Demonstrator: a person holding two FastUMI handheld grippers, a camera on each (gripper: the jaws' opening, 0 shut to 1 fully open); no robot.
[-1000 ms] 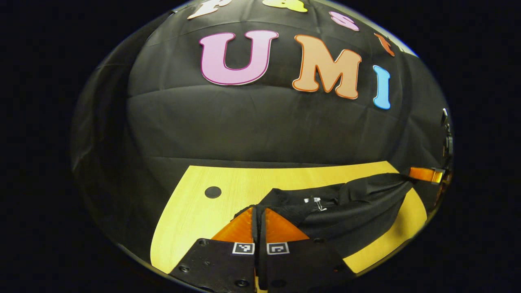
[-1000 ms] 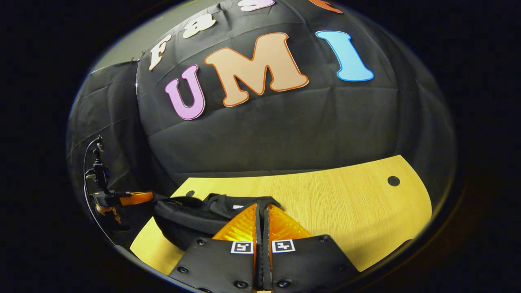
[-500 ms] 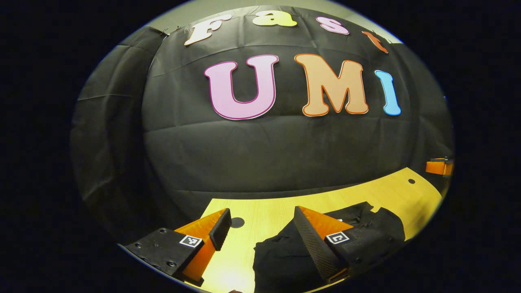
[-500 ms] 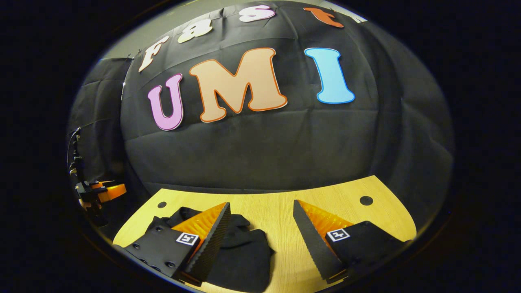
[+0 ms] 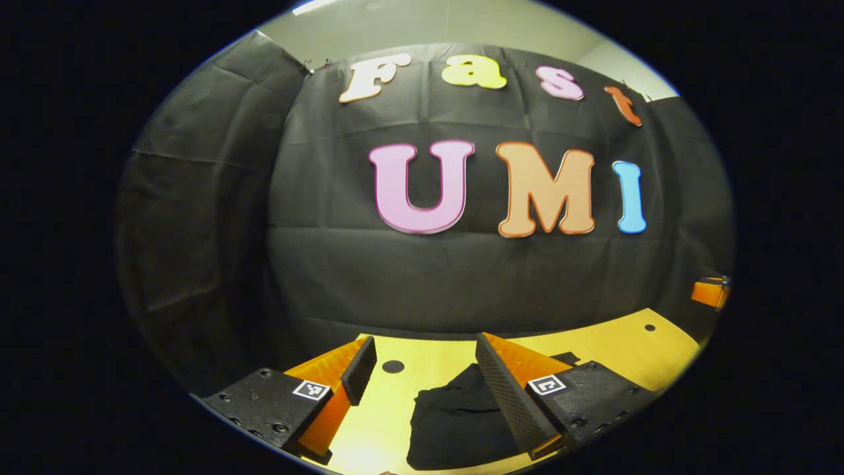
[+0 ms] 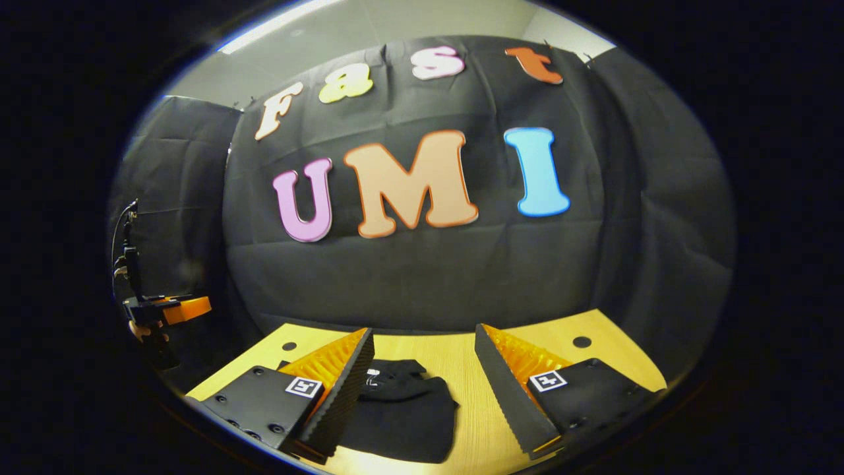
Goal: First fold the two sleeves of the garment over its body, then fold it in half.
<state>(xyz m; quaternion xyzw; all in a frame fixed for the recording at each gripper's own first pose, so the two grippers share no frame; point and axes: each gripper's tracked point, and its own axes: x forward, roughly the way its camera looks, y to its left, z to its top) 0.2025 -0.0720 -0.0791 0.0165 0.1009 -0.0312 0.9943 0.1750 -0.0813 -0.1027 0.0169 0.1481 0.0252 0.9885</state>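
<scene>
Both my grippers, left (image 5: 422, 369) and right (image 6: 422, 359), hang with fingers spread, empty; the folded garment (image 6: 402, 412) lies on the counter (image 6: 455, 356) below, between them.

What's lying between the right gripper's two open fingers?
In the right gripper view, part of the folded black garment and bare wooden table lie between the right gripper fingers.

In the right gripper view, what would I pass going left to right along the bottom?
The other tongs at the far left edge → one finger of this camera's own tongs → the folded black garment → bare wooden table → the other finger.
</scene>
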